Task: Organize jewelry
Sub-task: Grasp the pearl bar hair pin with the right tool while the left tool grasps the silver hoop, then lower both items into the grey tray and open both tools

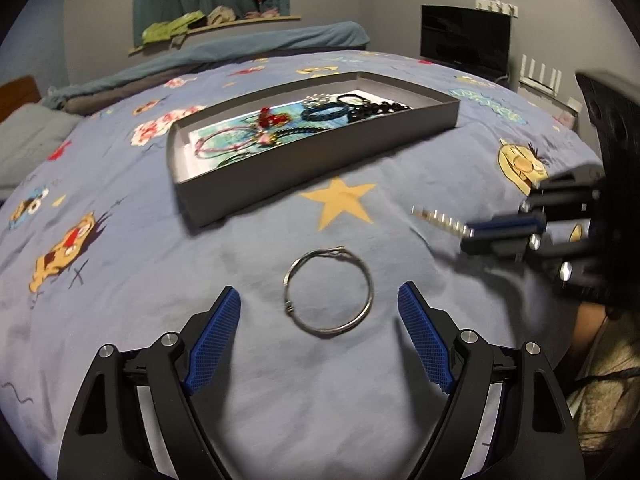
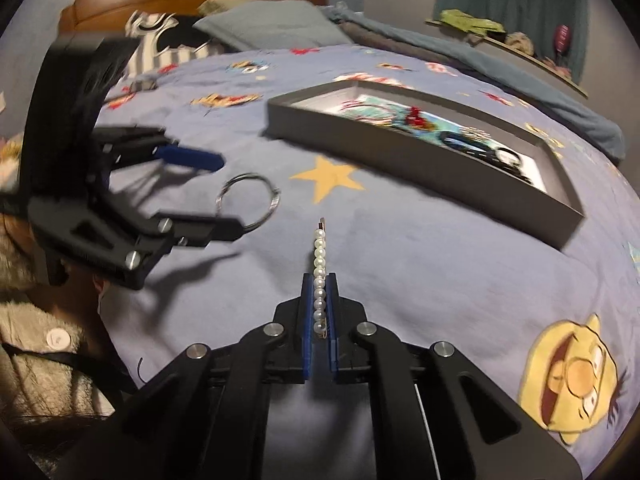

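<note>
Nearest, the right gripper (image 2: 320, 304) is clamped on a pearl hair clip (image 2: 319, 264), while the left gripper (image 1: 320, 320) stands wide around a silver bangle (image 1: 328, 292) lying on the bedspread (image 1: 120, 320) (not gripped). Beyond, the grey tray (image 1: 320, 168) already holds several bracelets; judged mostly done, two pieces left.

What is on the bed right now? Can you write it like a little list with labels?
surface: bedspread with cartoon prints and a yellow star
tray: grey box holding bracelets and beads
ring: silver bangle lying flat between the open left gripper fingers, untouched
clip: pearl hair clip pinched in the shut right gripper
still outside the tray: bangle and clip
</note>
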